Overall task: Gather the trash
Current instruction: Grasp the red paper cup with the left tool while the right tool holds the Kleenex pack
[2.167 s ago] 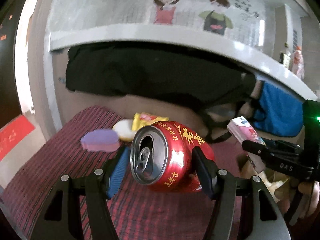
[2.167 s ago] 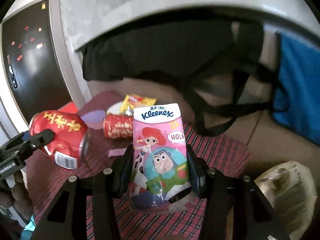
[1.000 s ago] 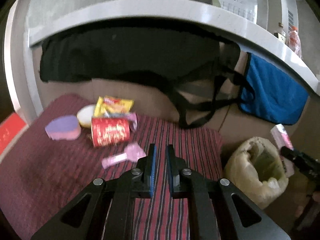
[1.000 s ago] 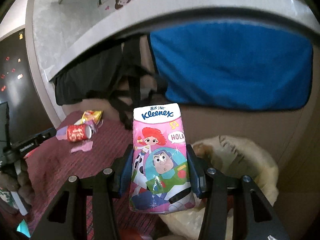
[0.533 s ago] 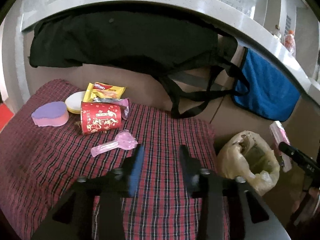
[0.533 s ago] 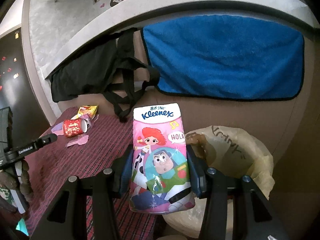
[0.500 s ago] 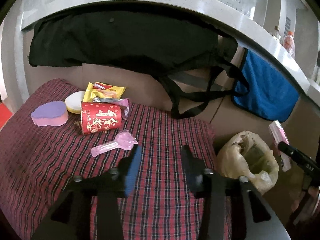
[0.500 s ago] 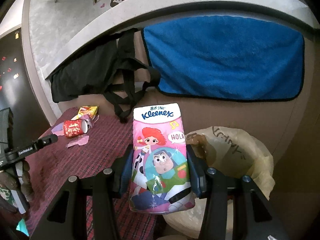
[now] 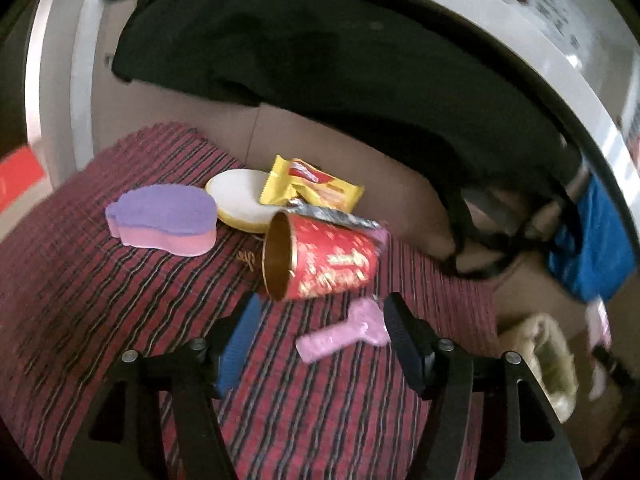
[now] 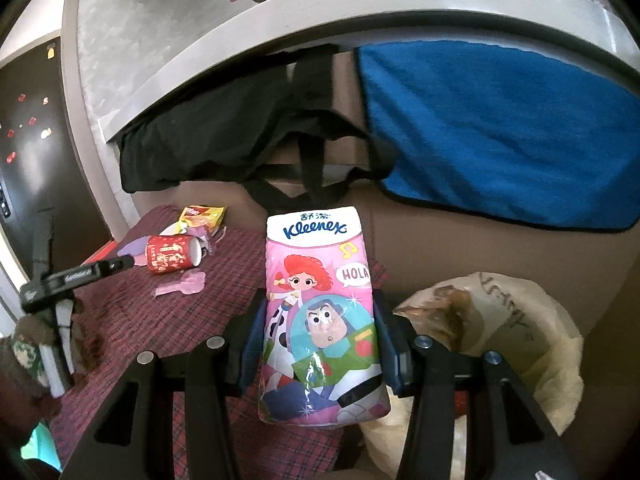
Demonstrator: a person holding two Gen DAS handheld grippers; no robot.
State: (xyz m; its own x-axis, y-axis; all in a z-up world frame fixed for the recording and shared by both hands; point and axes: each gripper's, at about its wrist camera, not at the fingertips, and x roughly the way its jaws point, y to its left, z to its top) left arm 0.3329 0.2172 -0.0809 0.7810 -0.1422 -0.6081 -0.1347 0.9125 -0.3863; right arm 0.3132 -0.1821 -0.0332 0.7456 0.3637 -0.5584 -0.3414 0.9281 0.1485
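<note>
While the right gripper (image 10: 320, 344) clamps a pink Kleenex tissue pack printed with cartoon figures (image 10: 320, 316) upright between its two fingers, that pack hangs just left of a crumpled pale plastic trash bag (image 10: 516, 320) whose mouth gapes beside the red-and-black striped cloth (image 10: 168, 320). The left gripper (image 9: 320, 320) stands with its jaws spread wide and nothing between them, poised low over the same cloth. Just ahead of its fingertips lies a red paper cup with gold print (image 9: 320, 258), tipped on its side with the open mouth turned left. A flat pink plastic scoop-shaped piece (image 9: 344, 336) rests on the cloth just below the cup, near the right finger. Behind the cup sit a yellow snack wrapper (image 9: 312, 186), a round white-and-yellow disc (image 9: 240, 200) and a purple foam block (image 9: 164, 220). A black bag (image 10: 248, 136) and a blue towel (image 10: 500, 136) hang from the grey ledge behind.
</note>
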